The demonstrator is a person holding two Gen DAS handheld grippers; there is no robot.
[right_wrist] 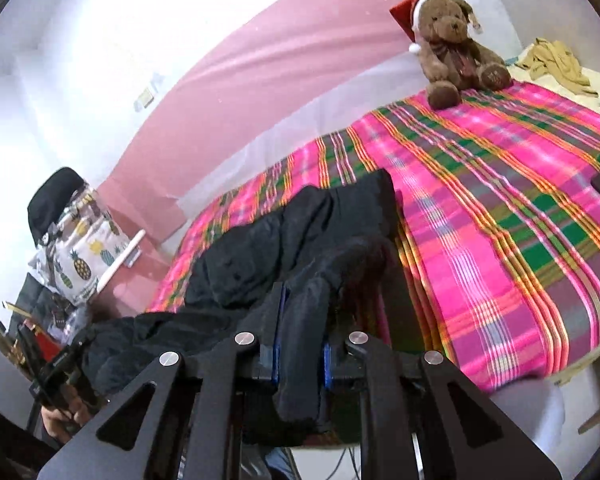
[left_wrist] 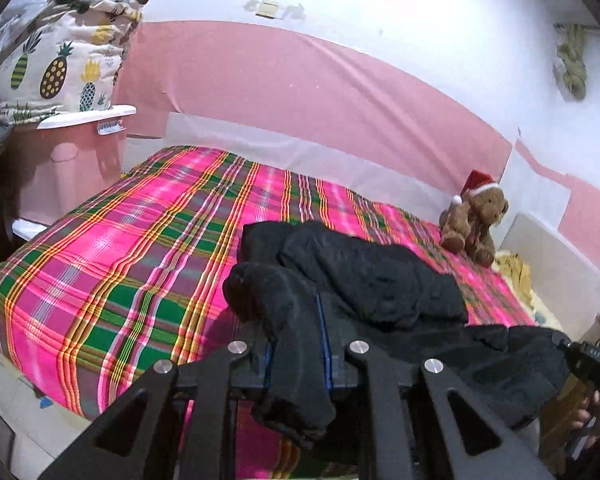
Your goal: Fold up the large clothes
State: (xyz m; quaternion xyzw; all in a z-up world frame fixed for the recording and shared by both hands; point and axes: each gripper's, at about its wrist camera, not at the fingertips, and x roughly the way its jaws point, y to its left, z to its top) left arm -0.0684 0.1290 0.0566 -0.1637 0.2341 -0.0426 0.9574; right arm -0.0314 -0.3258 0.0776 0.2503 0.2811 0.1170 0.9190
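A black fleece garment (left_wrist: 372,280) lies partly on the pink plaid bedspread (left_wrist: 112,264), its near edge lifted off the bed. My left gripper (left_wrist: 298,312) is shut on one bunched corner of it, and cloth hangs down between the blue pads. In the right wrist view the same black garment (right_wrist: 260,248) stretches leftward, with my right gripper (right_wrist: 300,304) shut on its other corner. The cloth spans between both grippers. The right gripper also shows at the left wrist view's right edge (left_wrist: 588,356), held by a hand.
A brown teddy bear (left_wrist: 474,220) in a red hat sits on the bed's far side, also in the right wrist view (right_wrist: 456,48). A pineapple-print bag (left_wrist: 56,68) rests on a pink cabinet. Yellow cloth (right_wrist: 552,64) lies beyond the bear. A pink and white wall lies behind the bed.
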